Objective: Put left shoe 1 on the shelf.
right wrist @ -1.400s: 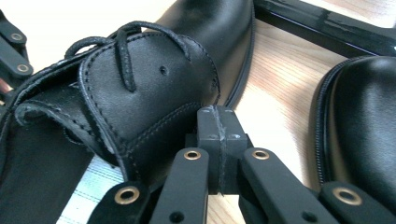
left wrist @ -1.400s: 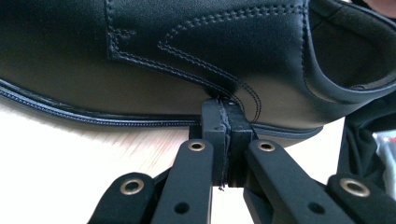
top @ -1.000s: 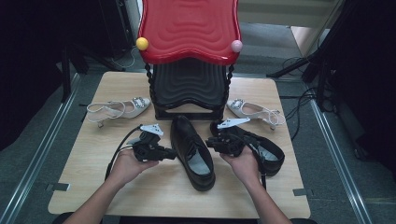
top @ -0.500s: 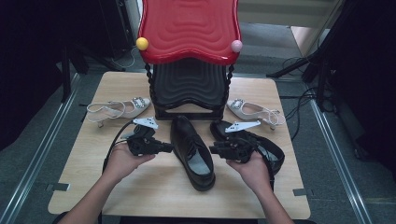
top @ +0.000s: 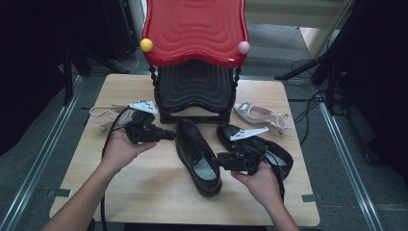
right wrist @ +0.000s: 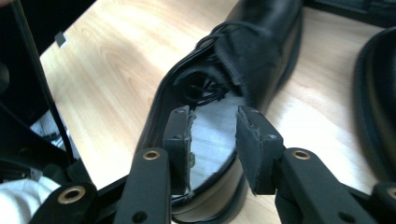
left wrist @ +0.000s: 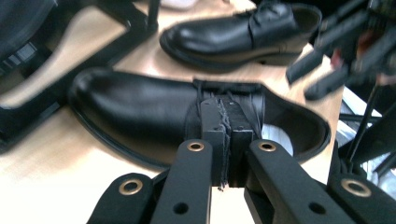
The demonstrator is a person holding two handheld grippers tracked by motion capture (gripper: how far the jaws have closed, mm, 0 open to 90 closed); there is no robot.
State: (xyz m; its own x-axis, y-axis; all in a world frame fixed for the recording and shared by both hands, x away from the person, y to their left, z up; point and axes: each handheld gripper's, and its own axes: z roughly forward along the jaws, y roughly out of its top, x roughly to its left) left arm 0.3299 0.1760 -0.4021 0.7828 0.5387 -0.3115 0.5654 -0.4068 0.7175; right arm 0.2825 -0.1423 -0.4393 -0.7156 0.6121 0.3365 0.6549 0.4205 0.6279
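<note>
Shoe rack behind black shoe; silver heels possibly beside it.

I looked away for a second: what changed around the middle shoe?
The left gripper drew back left from the shoe, jaws shut and empty. The right gripper backed off slightly as its jaws were opening, nothing between them. The shoe, table and rack stayed put.

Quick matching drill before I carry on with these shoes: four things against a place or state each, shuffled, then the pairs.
1. left gripper
2. right gripper
3. silver heeled sandal
4. yellow ball

A. on the red shelf's corner
B. jaws shut, empty
C. jaws apart near the laced black shoe's heel opening
D. lying on the table right of the black rack

Pairs: 1-B, 2-C, 3-D, 4-A
</note>
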